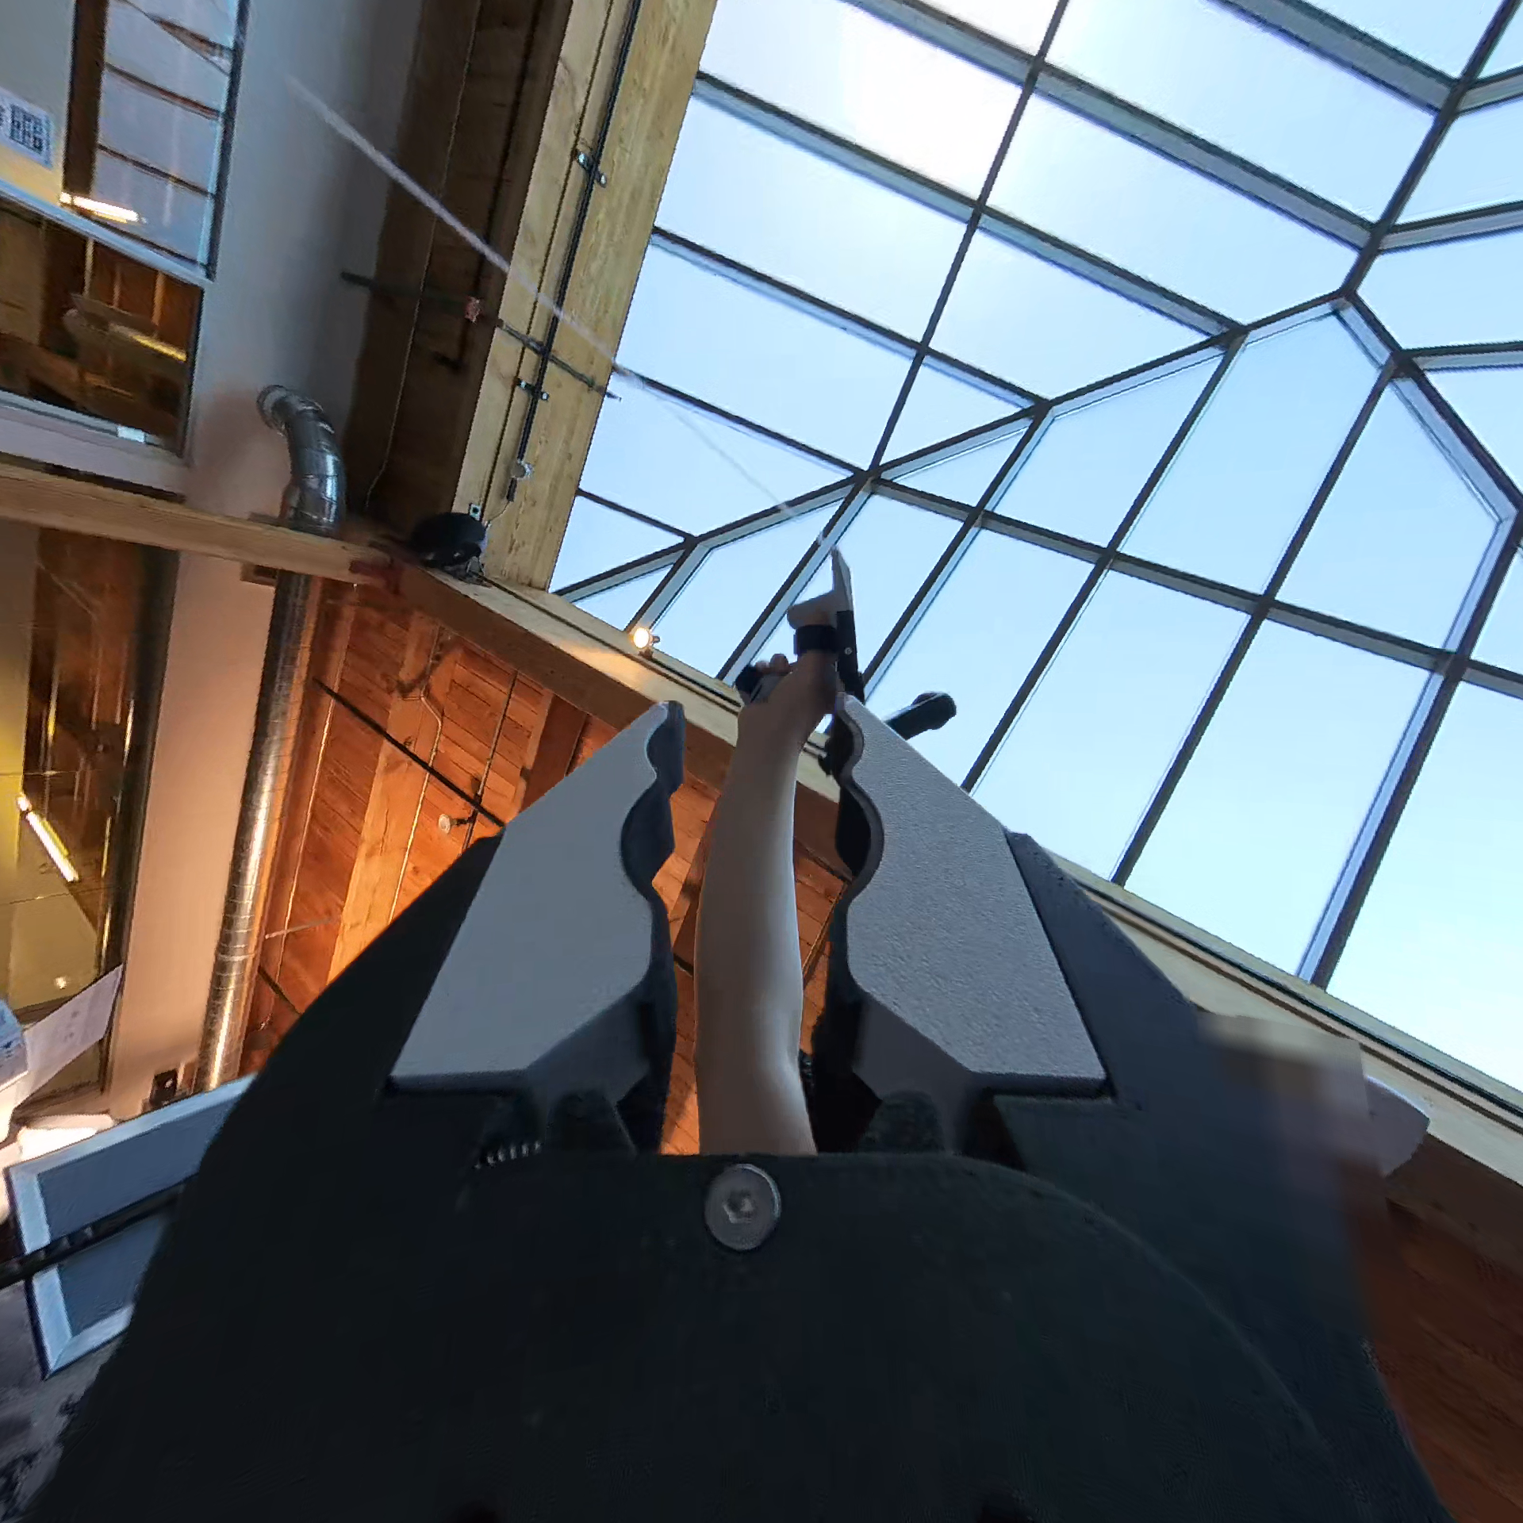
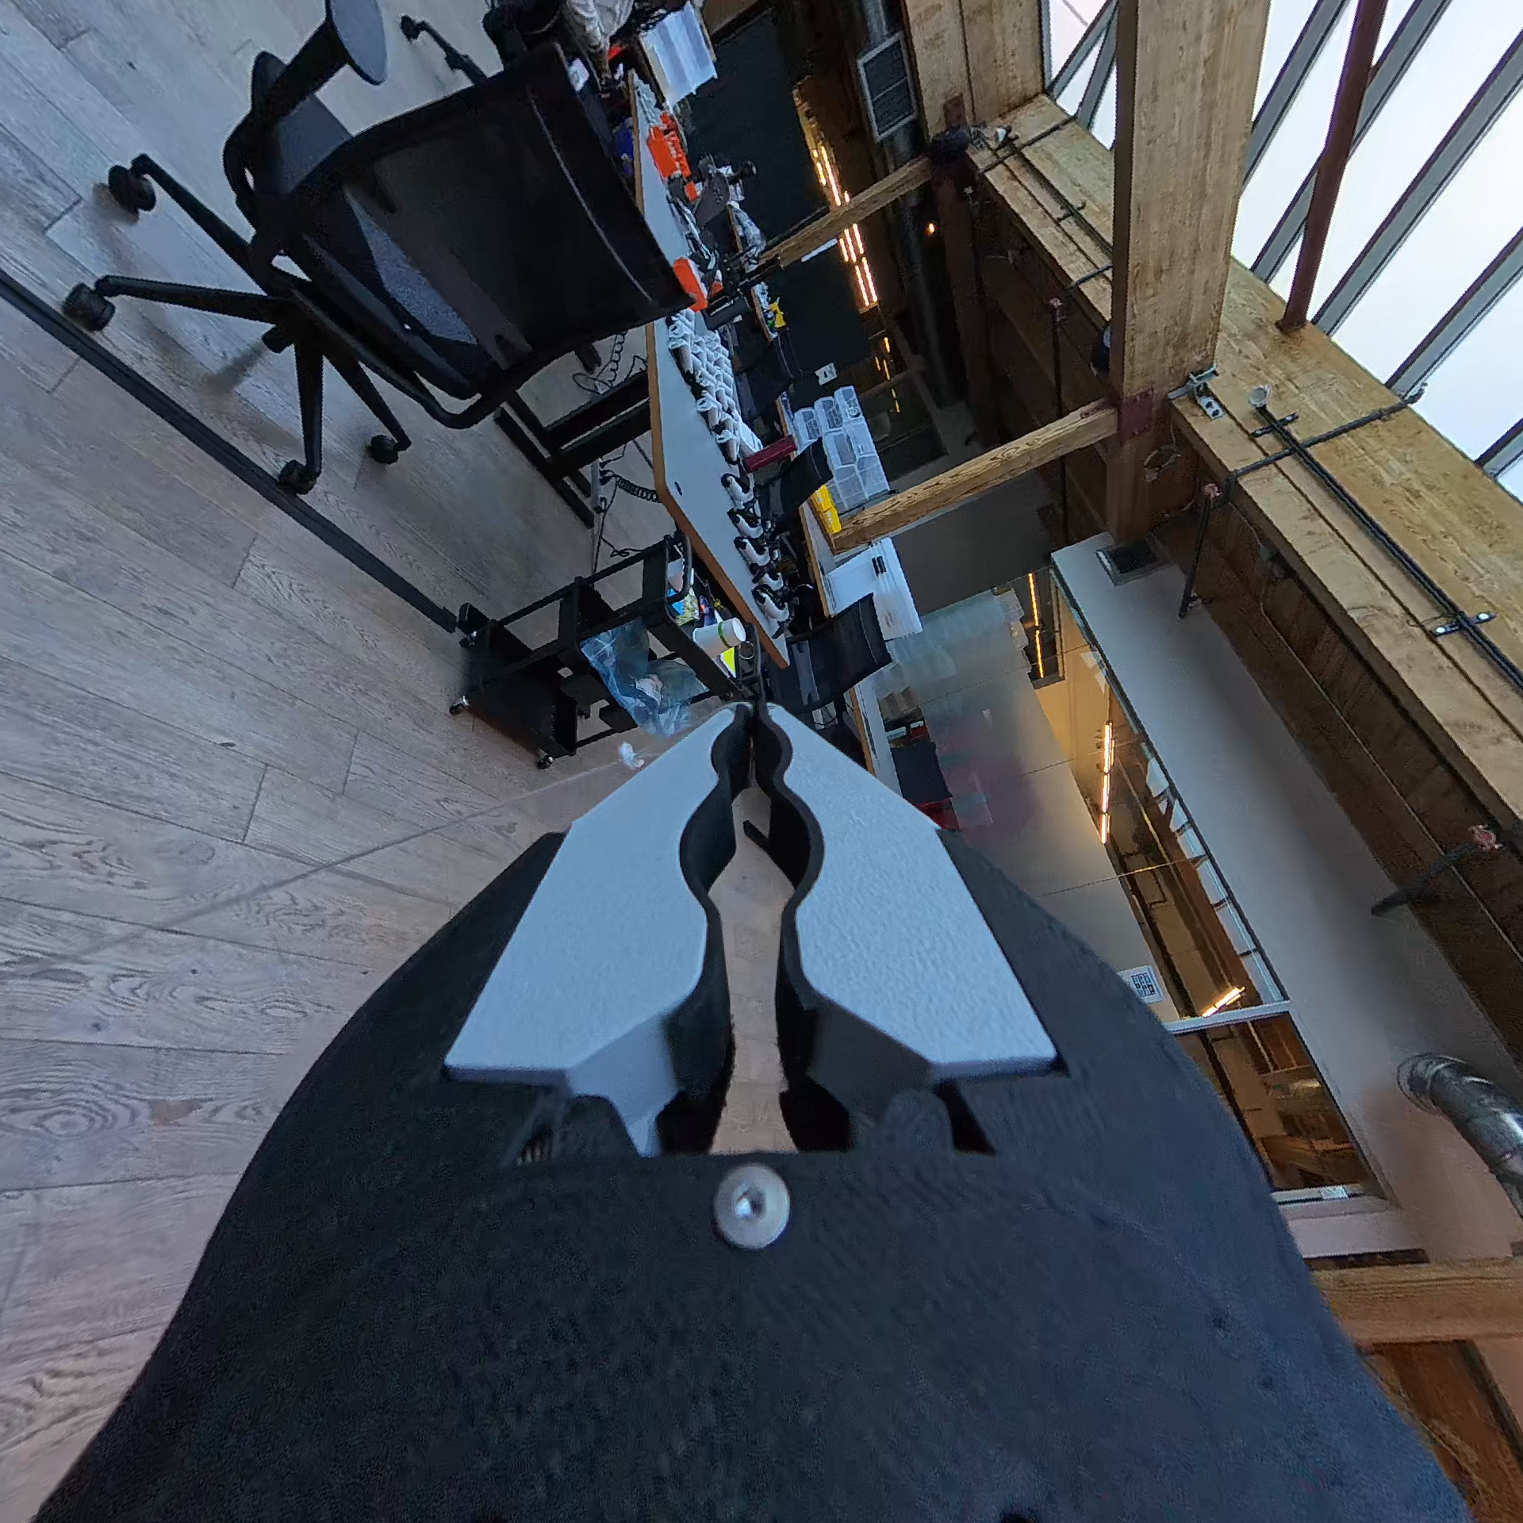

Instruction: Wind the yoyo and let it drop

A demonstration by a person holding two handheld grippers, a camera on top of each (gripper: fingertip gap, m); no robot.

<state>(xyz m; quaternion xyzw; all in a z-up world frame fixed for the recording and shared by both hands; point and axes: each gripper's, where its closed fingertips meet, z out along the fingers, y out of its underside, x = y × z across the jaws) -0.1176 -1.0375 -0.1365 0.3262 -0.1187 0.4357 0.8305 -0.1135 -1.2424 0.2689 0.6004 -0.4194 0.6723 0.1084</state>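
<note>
L claw (image 1: 762, 725) spread under skylight (image 1: 1071, 412), R claw (image 2: 754, 721) raised, clenched on string (image 1: 494, 247).

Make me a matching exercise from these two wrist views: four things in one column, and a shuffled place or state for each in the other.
Things:
1. left gripper
2. right gripper
3. string
4. office chair

Places or states:
A. stands on the wooden floor
B. jaws apart, aimed up at the skylight
C. jaws shut at the tips
D. thin pale line slanting past the timber beam

Pairs: 1-B, 2-C, 3-D, 4-A
</note>
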